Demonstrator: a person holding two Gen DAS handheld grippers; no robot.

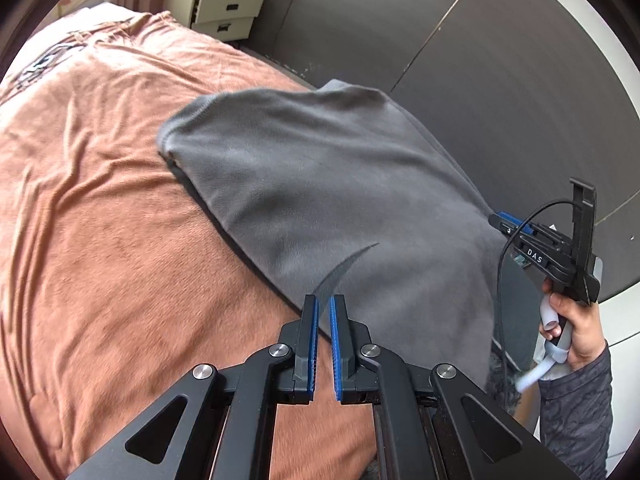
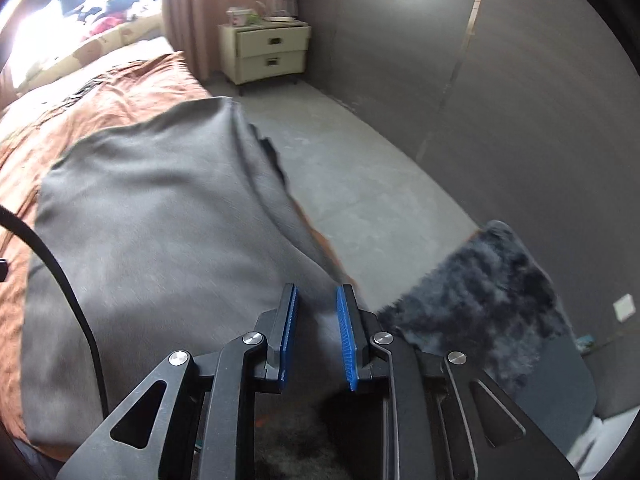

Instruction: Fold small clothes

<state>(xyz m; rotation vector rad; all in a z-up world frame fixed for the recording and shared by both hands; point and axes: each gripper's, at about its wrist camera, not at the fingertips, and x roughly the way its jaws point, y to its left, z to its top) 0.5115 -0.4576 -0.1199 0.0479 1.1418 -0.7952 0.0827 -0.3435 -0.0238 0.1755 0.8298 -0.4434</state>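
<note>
A grey fleece garment [image 1: 320,184] lies spread on the orange bedspread [image 1: 100,220] near the bed's right edge; it also shows in the right wrist view [image 2: 152,216]. My left gripper [image 1: 324,304] is nearly shut, its blue pads pinching the garment's near edge, with a raised crease in front of the tips. My right gripper [image 2: 316,300] hovers over the garment's near right corner with jaws a little apart and grey cloth between them. The right gripper also shows in the left wrist view [image 1: 516,228], at the garment's right edge.
A cream bedside cabinet [image 2: 266,54] stands at the far end by a pink curtain. Grey floor [image 2: 360,168] and a dark wall panel [image 2: 520,80] lie right of the bed. A dark fluffy cloth [image 2: 492,288] sits at the right. A black cable [image 2: 60,280] crosses the left side.
</note>
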